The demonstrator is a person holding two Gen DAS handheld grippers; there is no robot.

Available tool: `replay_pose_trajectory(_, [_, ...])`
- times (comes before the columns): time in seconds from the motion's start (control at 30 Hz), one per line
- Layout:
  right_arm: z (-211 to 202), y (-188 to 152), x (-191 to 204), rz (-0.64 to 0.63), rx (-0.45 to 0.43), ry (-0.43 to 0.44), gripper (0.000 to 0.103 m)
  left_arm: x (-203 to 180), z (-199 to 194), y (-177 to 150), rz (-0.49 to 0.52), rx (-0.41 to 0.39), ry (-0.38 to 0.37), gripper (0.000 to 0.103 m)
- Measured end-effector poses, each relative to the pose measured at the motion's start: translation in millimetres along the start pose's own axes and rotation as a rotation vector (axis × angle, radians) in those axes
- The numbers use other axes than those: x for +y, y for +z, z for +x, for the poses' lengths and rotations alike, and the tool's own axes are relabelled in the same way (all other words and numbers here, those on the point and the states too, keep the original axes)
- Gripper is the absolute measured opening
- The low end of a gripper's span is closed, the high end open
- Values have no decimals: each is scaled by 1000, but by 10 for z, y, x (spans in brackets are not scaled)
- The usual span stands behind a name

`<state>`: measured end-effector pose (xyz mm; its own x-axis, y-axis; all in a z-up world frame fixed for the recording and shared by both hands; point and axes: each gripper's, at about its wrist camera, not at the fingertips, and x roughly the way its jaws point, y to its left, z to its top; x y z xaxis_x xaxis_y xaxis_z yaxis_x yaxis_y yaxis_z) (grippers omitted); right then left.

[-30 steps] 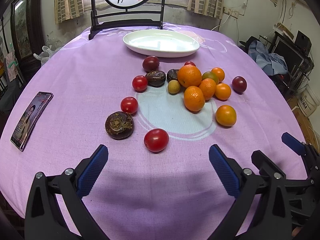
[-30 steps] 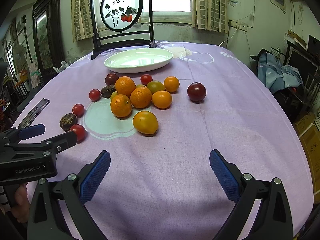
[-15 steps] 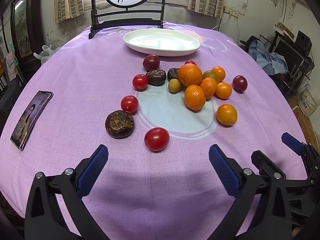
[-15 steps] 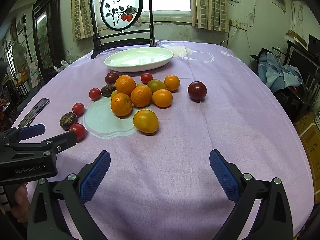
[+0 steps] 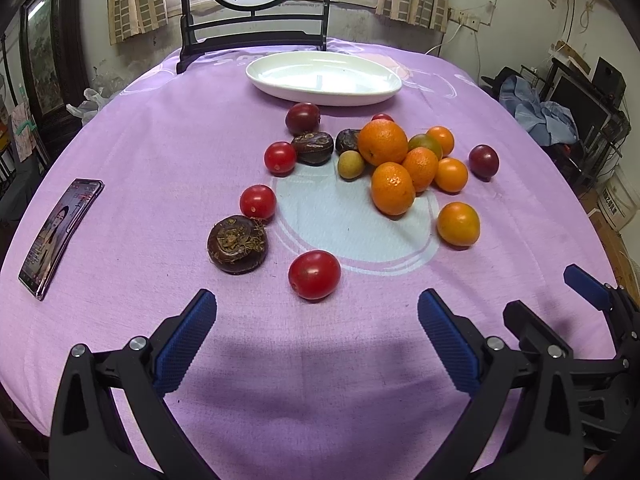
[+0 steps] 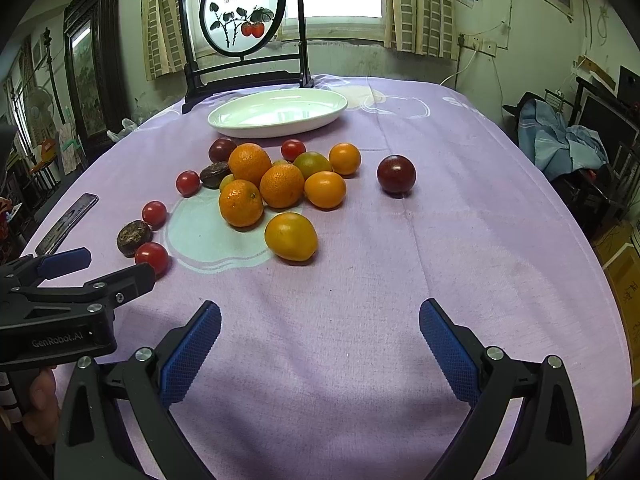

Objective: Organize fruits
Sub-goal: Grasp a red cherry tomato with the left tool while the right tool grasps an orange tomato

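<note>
Both grippers, left gripper (image 5: 316, 334) and right gripper (image 6: 320, 344), hover with jaws wide apart, gripping nothing. Just beyond lie a red tomato (image 5: 314, 275) and a brown water chestnut (image 5: 237, 244), then clustered oranges (image 5: 392, 188), then the bare white plate (image 5: 324, 77).

Loose fruit lies on the purple cloth: a cluster of oranges (image 5: 392, 188) at centre, small red tomatoes (image 5: 314, 274) trailing toward seven o'clock beside a wrinkled brown passion fruit (image 5: 237, 244), and a dark plum (image 6: 396, 174) alone at three o'clock. The white oval plate (image 5: 324, 92) sits upright at twelve o'clock, holding no fruit.
</note>
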<state>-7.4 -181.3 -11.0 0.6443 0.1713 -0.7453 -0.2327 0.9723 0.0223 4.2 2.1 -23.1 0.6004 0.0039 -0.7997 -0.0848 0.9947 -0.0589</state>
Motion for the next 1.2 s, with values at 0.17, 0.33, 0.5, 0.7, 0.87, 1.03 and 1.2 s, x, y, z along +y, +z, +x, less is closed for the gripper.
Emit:
replay_pose_trajectory(0.17, [11,-1,-15,-1,9,-2,99,18,67,-5,4,19,3,99])
replay_pose_trajectory(0.33, [52,-26,-73,17,20,1,99,101,230,-47,-12,63,-16,99])
replay_pose_trajectory(0.5, [117,-25,-155,35,26,27,99,128,385,-5,-4,87,-7,99])
replay_pose_trajectory(0.7, [216,21,-280,81,73,86,100,25,497,134,29,79,5,73])
replay_pose_trajectory(0.87, [220,64,-314,83,82,95,100,-19,486,189,54,65,-4,31])
replay_pose_trajectory(1.03, [327,185,-193,1,113,98,100,2,470,184,57,68,-30,30])
replay_pose_trajectory(1.2, [513,312,7,-102,144,66,95,52,474,185,51,72,-47,30])
